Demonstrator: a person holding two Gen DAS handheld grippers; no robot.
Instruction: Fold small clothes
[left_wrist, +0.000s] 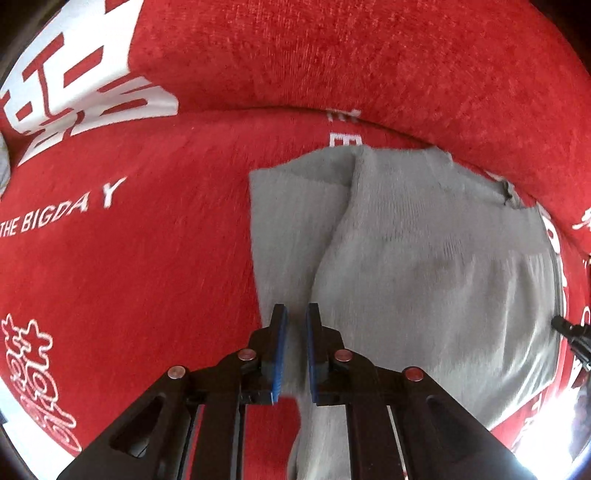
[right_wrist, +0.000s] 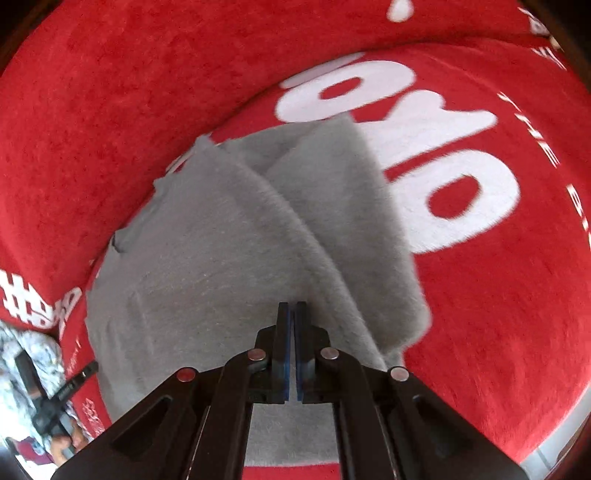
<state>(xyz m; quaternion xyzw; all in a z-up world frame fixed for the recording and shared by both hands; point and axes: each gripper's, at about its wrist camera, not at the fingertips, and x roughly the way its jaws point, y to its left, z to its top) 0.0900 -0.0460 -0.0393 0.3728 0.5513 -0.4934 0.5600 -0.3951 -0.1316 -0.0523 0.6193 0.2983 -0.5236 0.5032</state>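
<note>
Grey knit garment (left_wrist: 417, 258) lies on a red plush cover (left_wrist: 147, 258) with white print, filling the centre and right of the left wrist view and the centre-left of the right wrist view (right_wrist: 207, 266). Partly folded: one flap overlaps the rest along a diagonal ridge running from upper centre down to the fingers in both views. Left hand-held gripper (left_wrist: 296, 347) sits low centre, blue pads narrowly apart with a strip of the grey fabric passing between them, so it reads as gripping the garment's edge. Right hand-held gripper (right_wrist: 293, 350) has its pads nearly touching, clamped on the fold ridge. A padded red roll (left_wrist: 369, 66) of the same cover runs across the top of both views right behind the garment; the garment's far edge butts against it. Legible writing: "THE BIGDAY" (left_wrist: 62, 210) at left of the left wrist view; large white block characters (left_wrist: 85, 85) upper left; big white rounded letters (right_wrist: 424, 155) upper right of the right wrist view, partly covered by the garment, not readable. Lower left of the right wrist view: the other gripper's black tip and a blue-white patterned cloth (right_wrist: 33, 354), blurred.
</note>
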